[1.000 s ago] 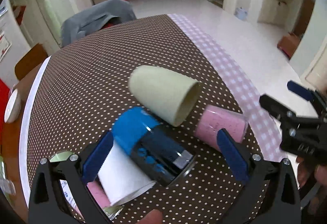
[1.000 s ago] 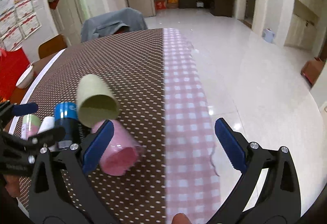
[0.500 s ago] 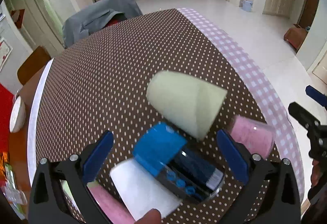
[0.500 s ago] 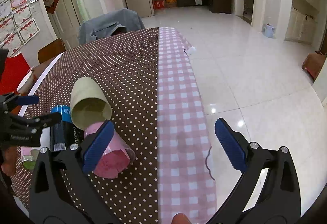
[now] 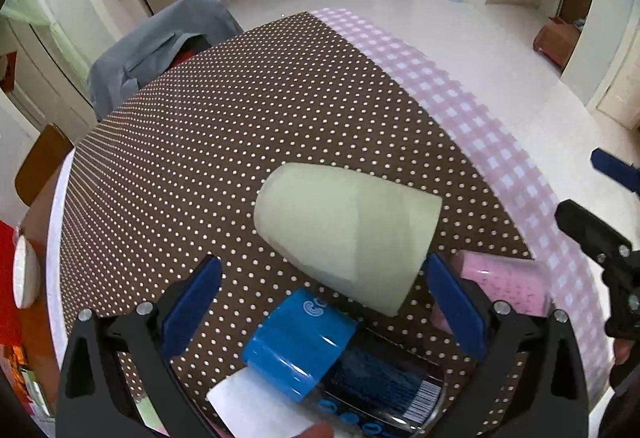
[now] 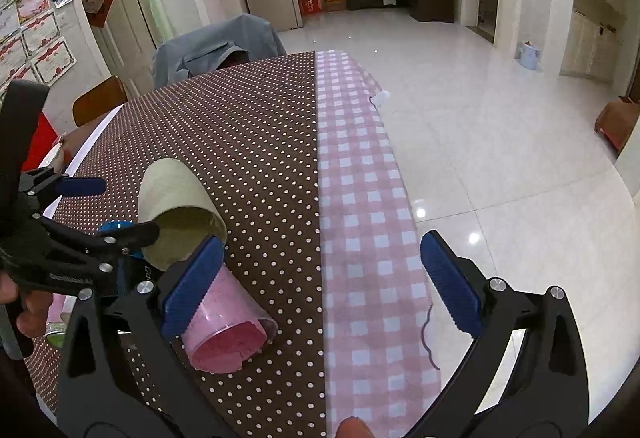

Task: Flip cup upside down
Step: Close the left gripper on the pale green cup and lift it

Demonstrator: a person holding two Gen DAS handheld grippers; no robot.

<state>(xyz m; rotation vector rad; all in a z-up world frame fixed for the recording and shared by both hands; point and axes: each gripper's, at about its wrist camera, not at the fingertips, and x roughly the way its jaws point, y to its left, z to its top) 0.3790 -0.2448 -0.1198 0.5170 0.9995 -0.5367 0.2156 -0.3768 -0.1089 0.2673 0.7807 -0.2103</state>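
A pale green cup (image 5: pixel 352 238) lies on its side on the dotted brown tablecloth, its mouth toward the right; in the right wrist view (image 6: pixel 176 214) I look into its open mouth. A pink cup (image 6: pixel 224 322) lies on its side just right of it, also in the left wrist view (image 5: pixel 504 286). A cup with a blue band and dark body (image 5: pixel 320 358) lies in front of the green one. My left gripper (image 5: pixel 320 306) is open, just behind the green cup. My right gripper (image 6: pixel 320 282) is open and empty over the pink checked strip.
A white cup (image 5: pixel 256 410) lies at the near left. A chair draped in grey cloth (image 5: pixel 160 46) stands at the table's far side. A white bowl (image 5: pixel 24 274) sits at the left edge. The table edge drops to tiled floor (image 6: pixel 500 158) on the right.
The left gripper has moved forward toward the green cup, which now sits larger between its fingers. The right gripper has drawn back to the right. No cup has moved.
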